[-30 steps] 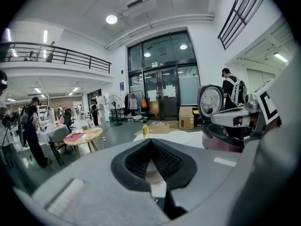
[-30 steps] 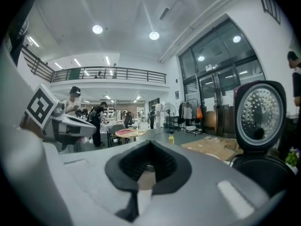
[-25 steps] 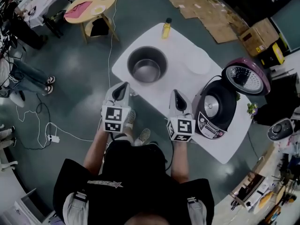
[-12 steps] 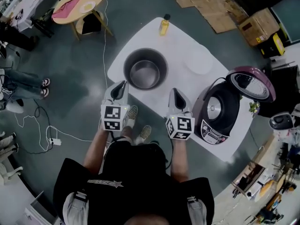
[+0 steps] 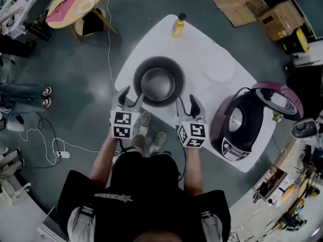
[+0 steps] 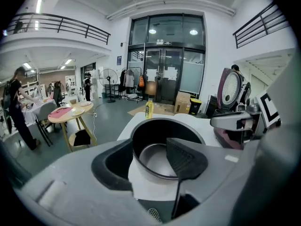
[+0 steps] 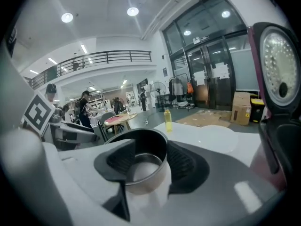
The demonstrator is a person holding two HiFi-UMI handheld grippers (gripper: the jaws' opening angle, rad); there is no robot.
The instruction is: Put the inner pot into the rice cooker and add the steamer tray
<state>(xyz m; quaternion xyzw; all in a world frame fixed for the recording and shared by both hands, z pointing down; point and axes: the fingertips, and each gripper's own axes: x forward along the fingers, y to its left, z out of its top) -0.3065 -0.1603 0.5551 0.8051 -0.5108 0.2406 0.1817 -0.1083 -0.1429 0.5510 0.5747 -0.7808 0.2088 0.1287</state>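
— Head view?
— Shows left gripper (image 5: 128, 97) and right gripper (image 5: 186, 102) dropped closer to inner pot (image 5: 158, 82), mid-frame on table (image 5: 202, 44), flanking its lower rim without touching. Puts rice cooker (image 5: 241, 125) at lower right, lid up.
— Left gripper view?
— Catches jaws just swung wide, gripping nothing, framing inner pot's near rim at centre.
— Right gripper view?
— Same: just opened, empty, inner pot framed ahead, untouched.
— Meaning?
— Looks like readying a two-sided grasp; still needs closing on the rim.
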